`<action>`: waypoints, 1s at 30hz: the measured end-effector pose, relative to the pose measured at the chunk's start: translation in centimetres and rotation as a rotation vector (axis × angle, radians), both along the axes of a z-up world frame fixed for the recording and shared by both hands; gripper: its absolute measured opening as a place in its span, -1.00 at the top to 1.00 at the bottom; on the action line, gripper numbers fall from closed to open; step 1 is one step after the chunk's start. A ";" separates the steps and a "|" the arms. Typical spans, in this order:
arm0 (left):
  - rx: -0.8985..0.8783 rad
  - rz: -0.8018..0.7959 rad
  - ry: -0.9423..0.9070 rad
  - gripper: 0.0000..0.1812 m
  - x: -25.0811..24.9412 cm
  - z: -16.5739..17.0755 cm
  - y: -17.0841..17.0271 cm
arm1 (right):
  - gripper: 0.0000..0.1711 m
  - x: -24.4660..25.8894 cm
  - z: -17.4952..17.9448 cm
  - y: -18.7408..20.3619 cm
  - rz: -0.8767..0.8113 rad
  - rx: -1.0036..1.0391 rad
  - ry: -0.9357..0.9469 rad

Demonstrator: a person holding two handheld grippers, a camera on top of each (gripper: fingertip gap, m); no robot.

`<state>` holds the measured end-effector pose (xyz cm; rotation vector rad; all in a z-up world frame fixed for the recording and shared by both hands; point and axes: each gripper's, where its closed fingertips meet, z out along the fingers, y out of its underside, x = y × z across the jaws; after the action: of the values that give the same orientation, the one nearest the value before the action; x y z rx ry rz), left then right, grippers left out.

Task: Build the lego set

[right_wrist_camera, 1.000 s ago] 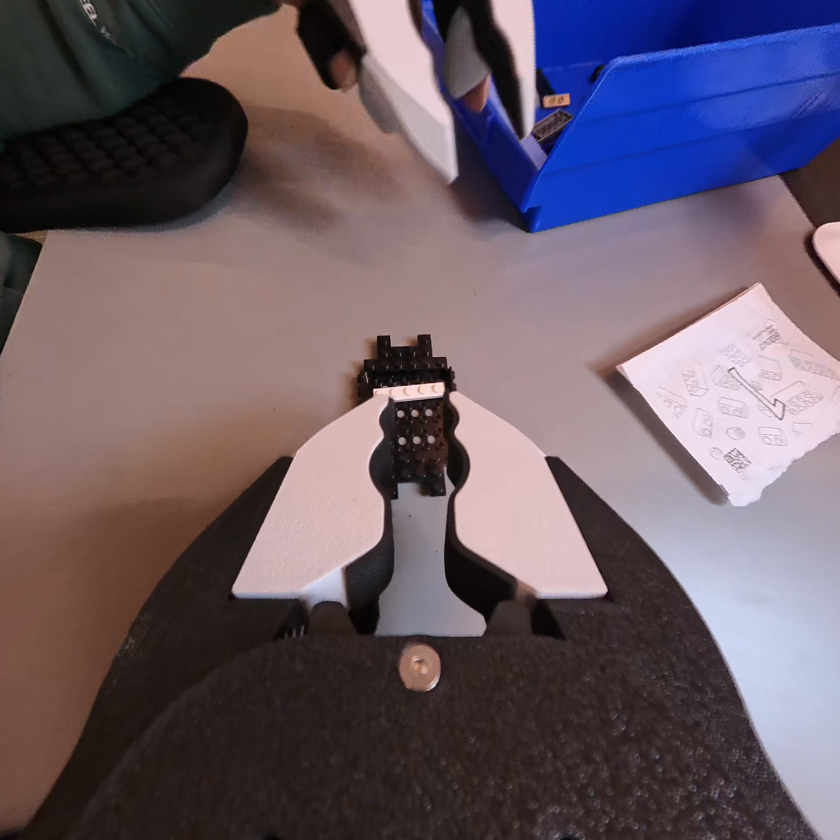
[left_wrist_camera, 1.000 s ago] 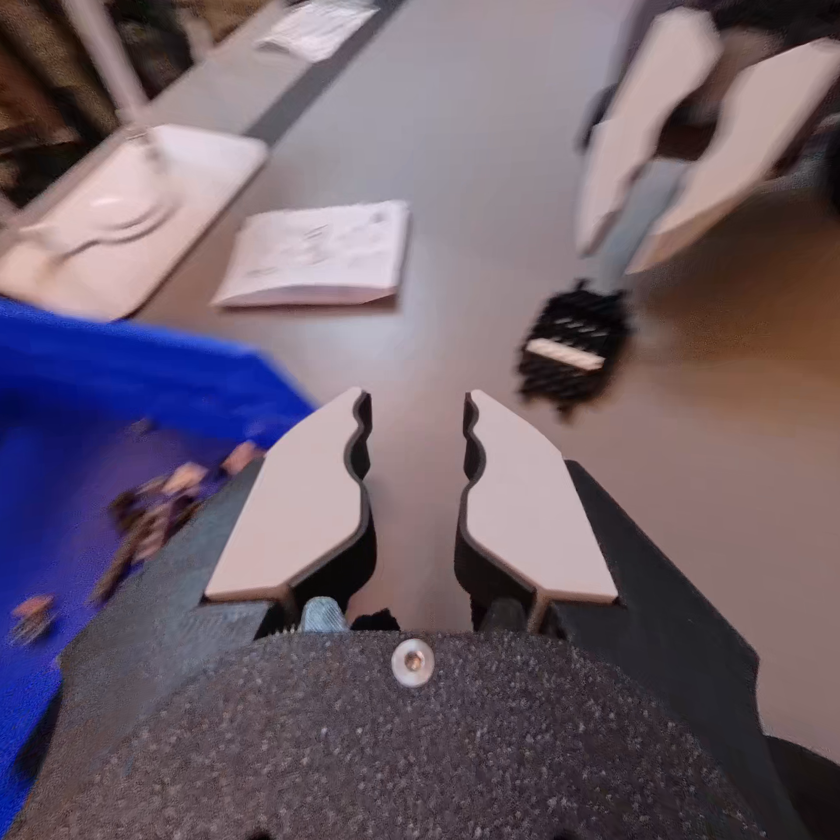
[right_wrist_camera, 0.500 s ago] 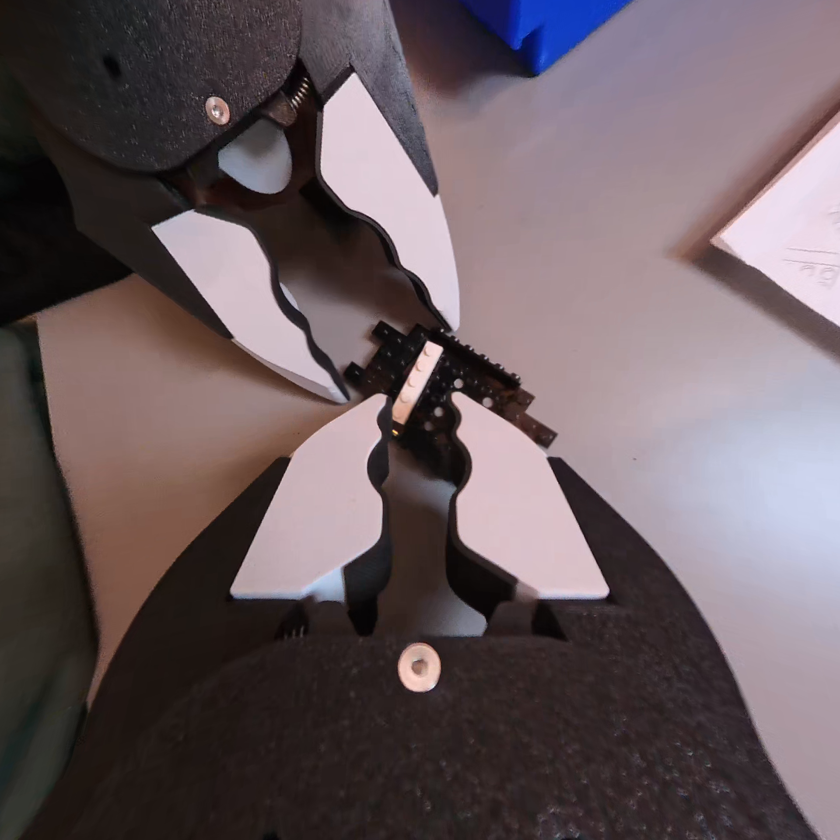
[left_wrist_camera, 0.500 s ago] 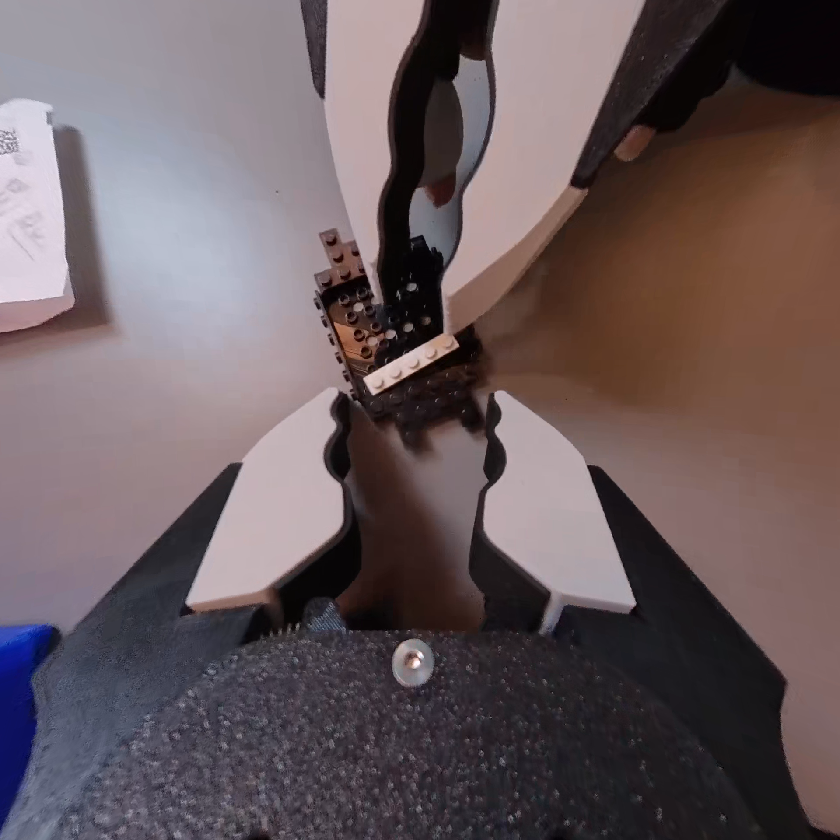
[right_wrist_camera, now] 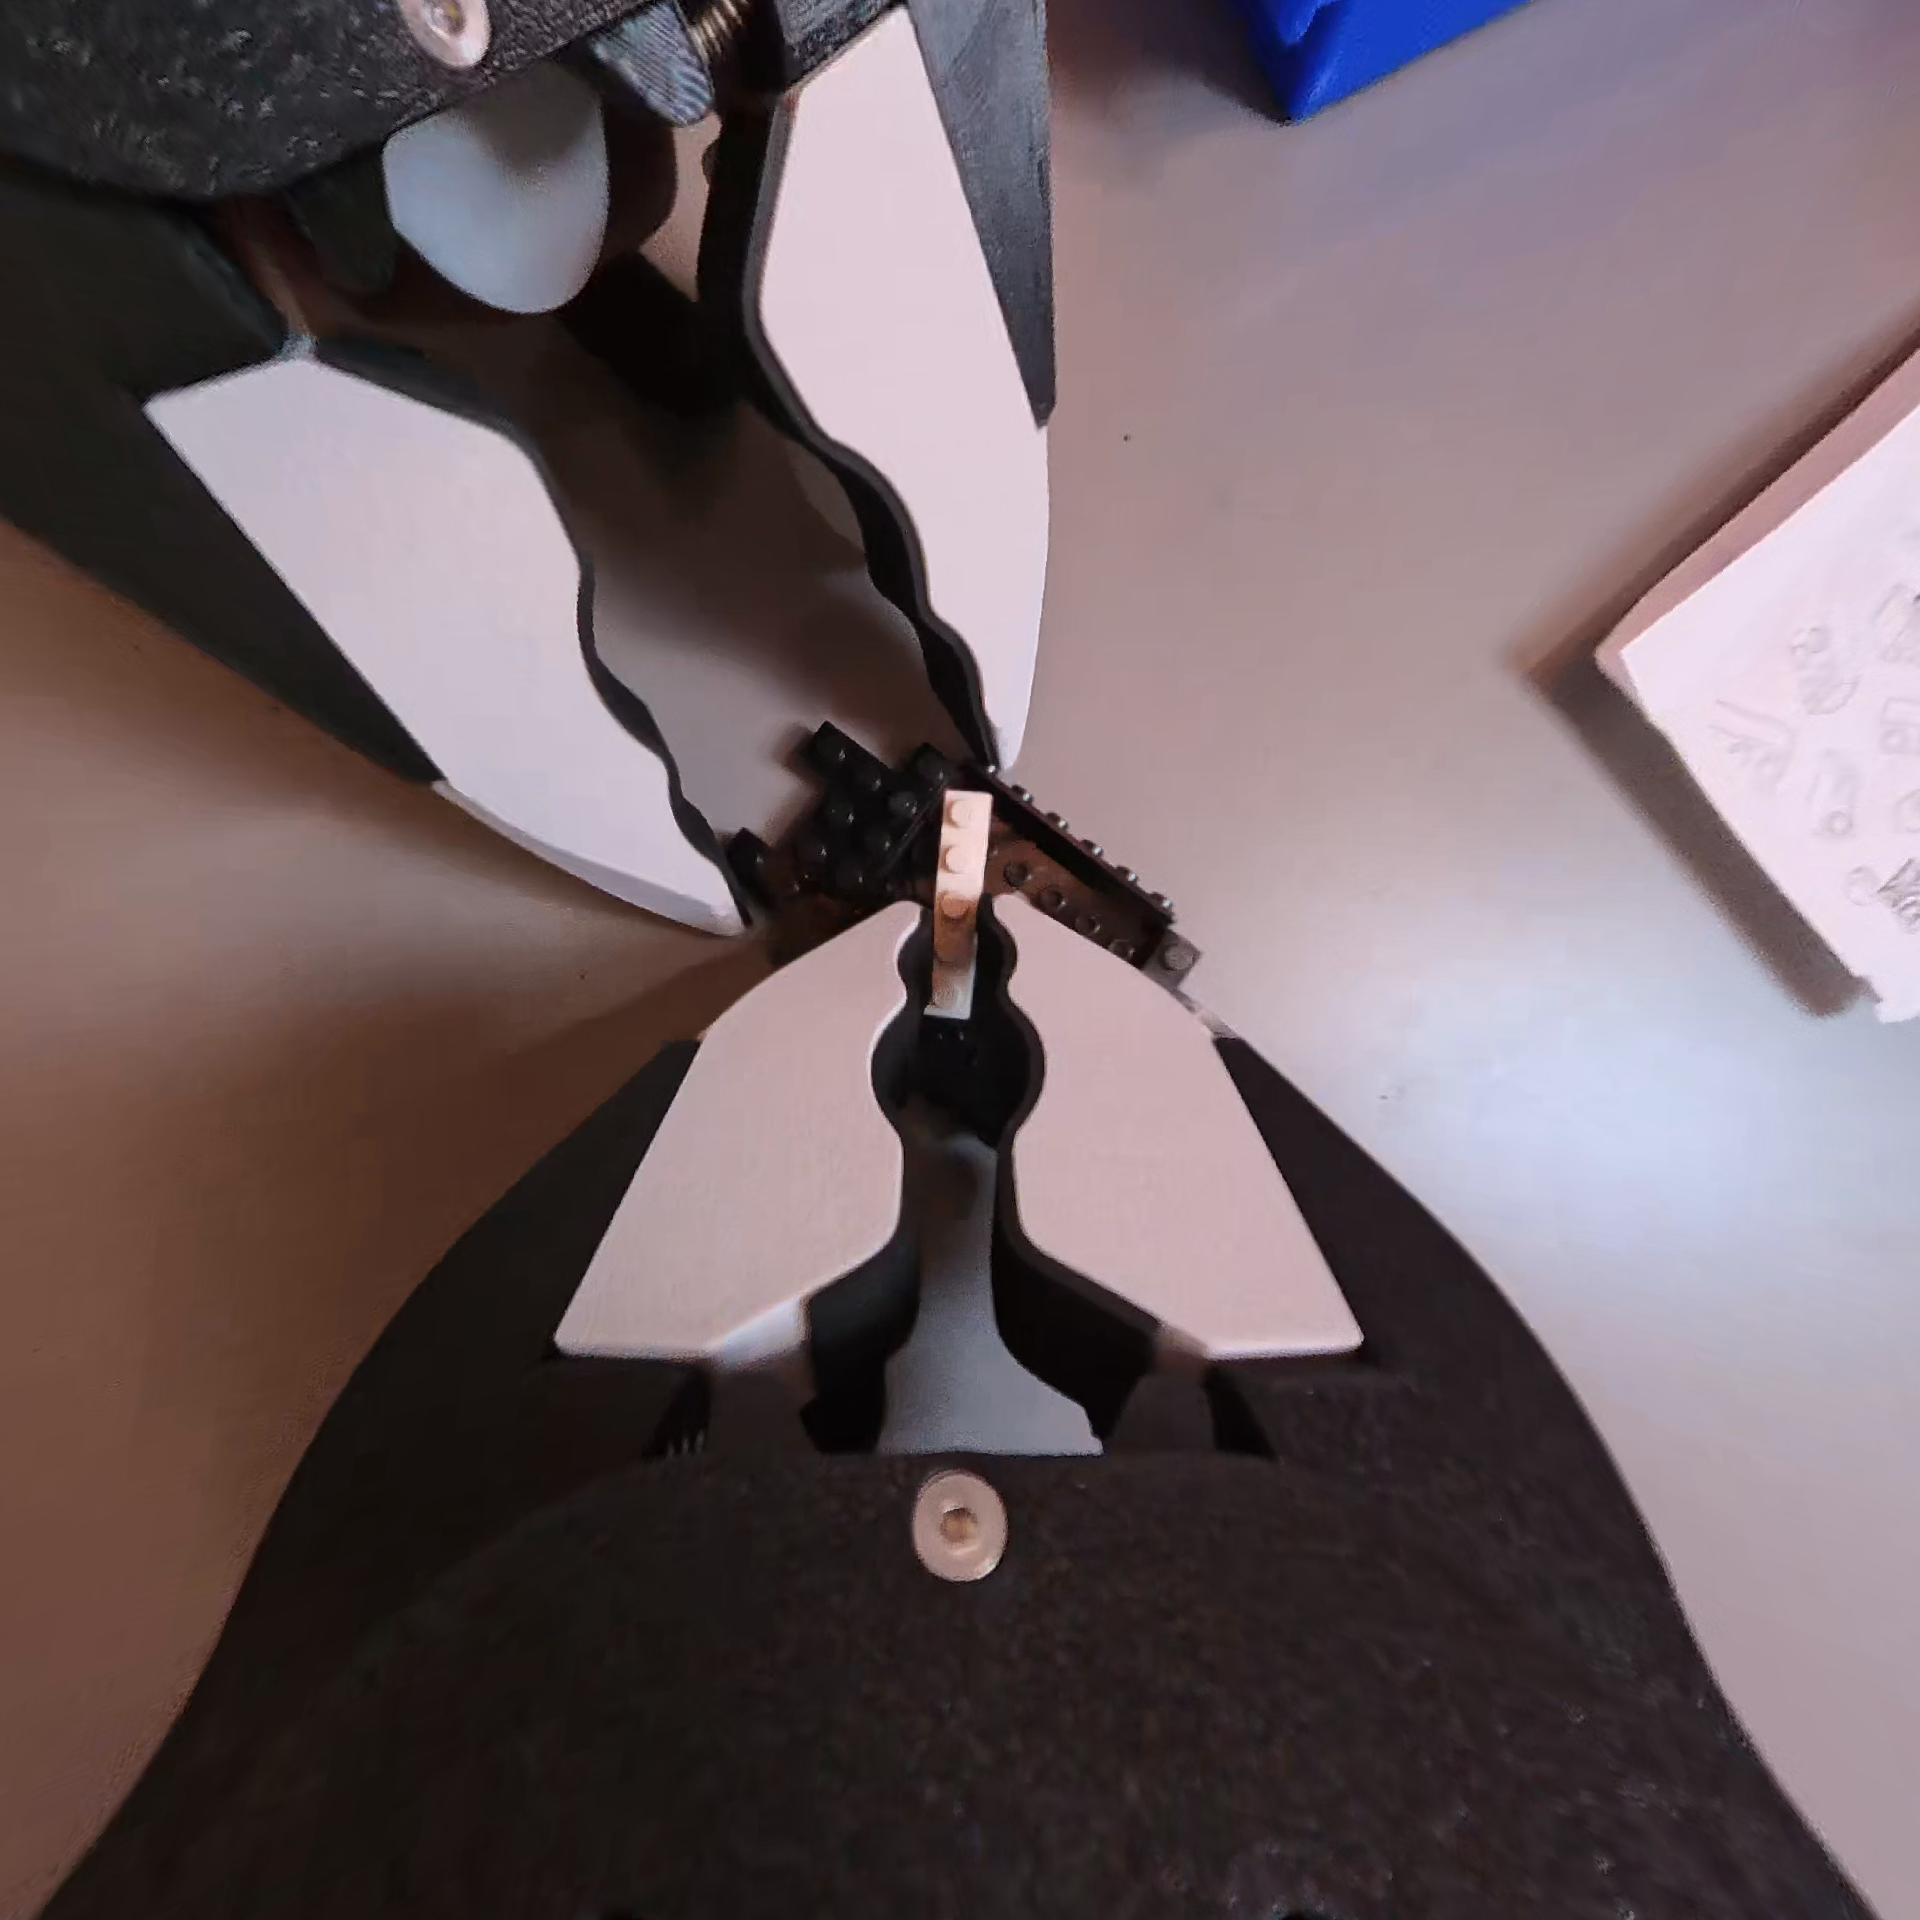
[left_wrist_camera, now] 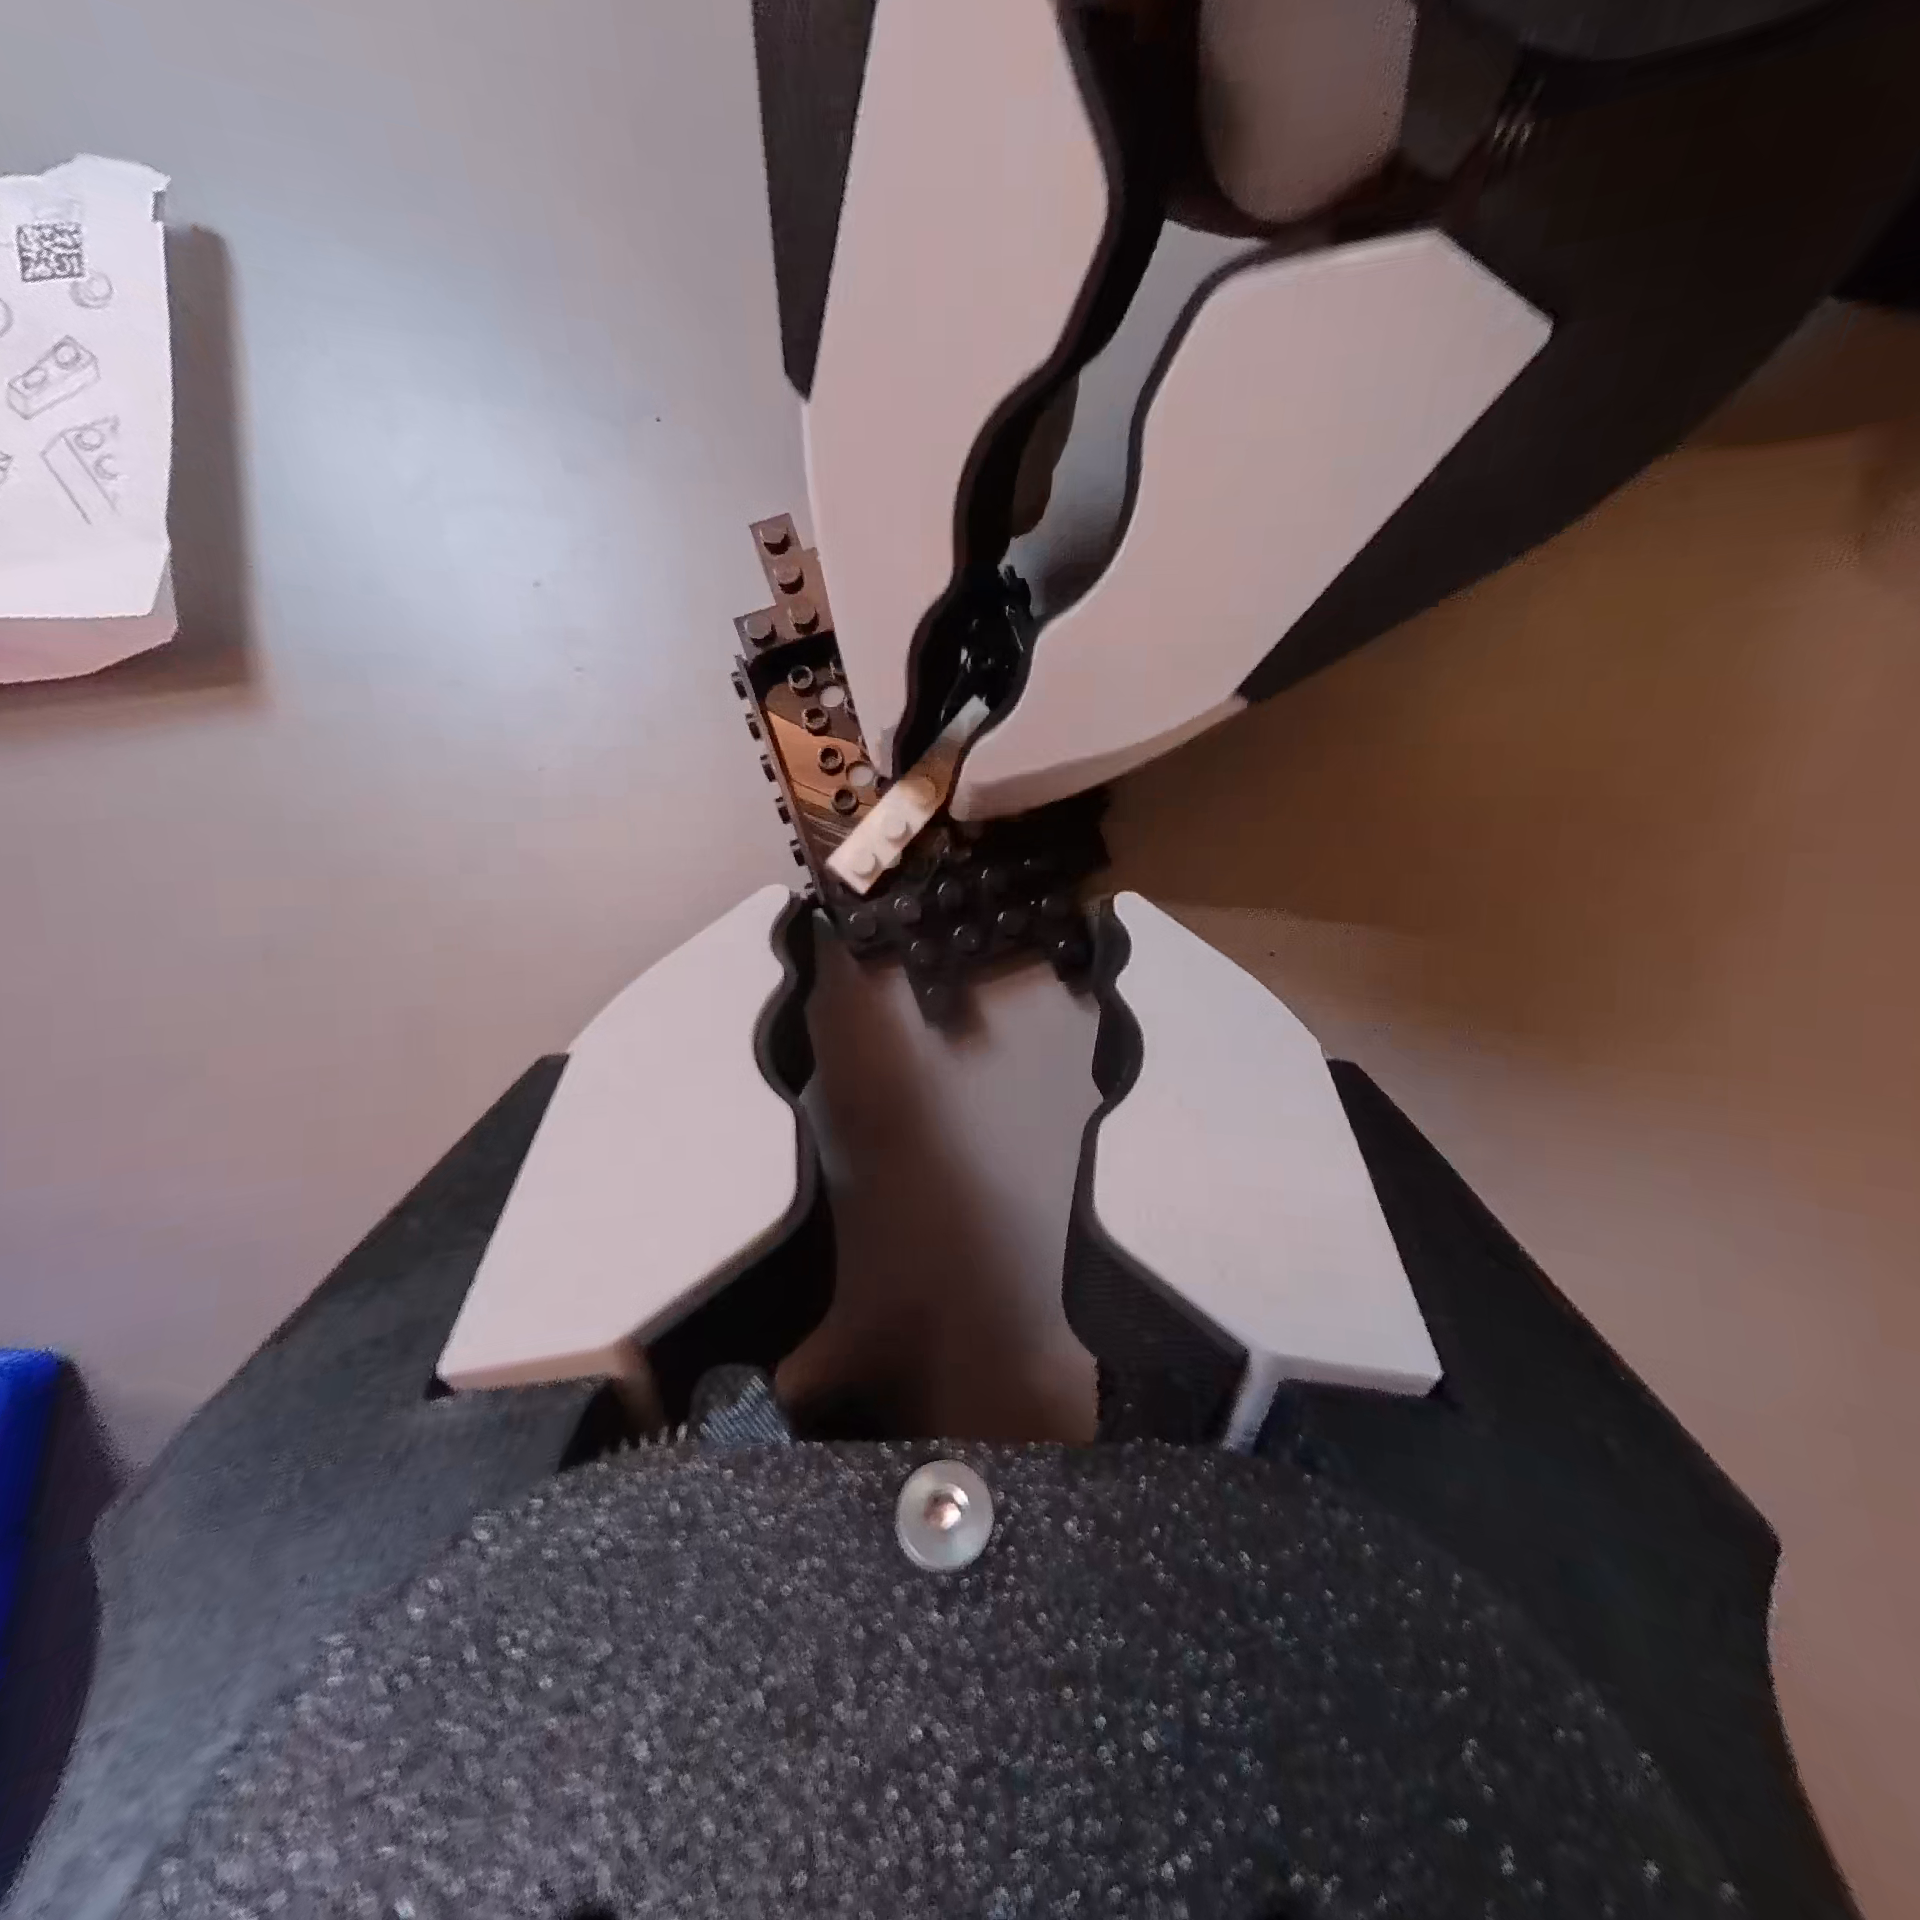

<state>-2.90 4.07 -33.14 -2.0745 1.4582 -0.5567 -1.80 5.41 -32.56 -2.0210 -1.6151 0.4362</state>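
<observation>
A black lego assembly (left_wrist_camera: pixel 966 914) with a small white plate (left_wrist_camera: pixel 888 826) on top is held just above the grey table. My right gripper (right_wrist_camera: pixel 954 935) is shut on it, pinching it at the white plate (right_wrist_camera: pixel 958 862). In the left wrist view the right gripper (left_wrist_camera: pixel 928 774) comes down from the top. My left gripper (left_wrist_camera: pixel 951 920) is open, with its fingertips flanking the wide studded end of the assembly. In the right wrist view the left gripper (right_wrist_camera: pixel 860 836) reaches in from the top left around the black assembly (right_wrist_camera: pixel 831 821). I cannot tell whether its fingertips touch the assembly.
A white instruction sheet (left_wrist_camera: pixel 73 416) lies on the table to the left; it also shows in the right wrist view (right_wrist_camera: pixel 1787 769) at the right. A corner of a blue bin (right_wrist_camera: pixel 1382 42) is at the top, and also at the lower left (left_wrist_camera: pixel 26 1392). My left and right fingertips are right by each other.
The left gripper swung away from the blue bin to the assembly and now flanks its end. The right gripper turned the assembly and closed tighter on it.
</observation>
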 end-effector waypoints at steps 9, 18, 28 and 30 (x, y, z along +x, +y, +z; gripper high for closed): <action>-0.299 0.052 -0.643 0.68 0.3 8.9 0.3 | 0.91 -1.0 7.3 -0.6 0.227 0.297 0.345; 0.068 0.326 -0.562 0.95 -5.5 11.5 6.1 | 0.59 0.3 9.5 2.6 0.089 0.489 0.365; 0.292 0.846 -0.069 0.19 -19.7 7.4 11.8 | 0.57 3.0 6.0 6.9 -0.097 0.281 0.344; 0.328 0.715 -0.110 0.36 -17.2 8.2 11.2 | 0.57 2.8 5.5 6.2 -0.055 0.229 0.347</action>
<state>-20.14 15.24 -24.90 -2.0659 0.6101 -0.1261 0.99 11.65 -27.02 -1.7065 -1.3295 0.5229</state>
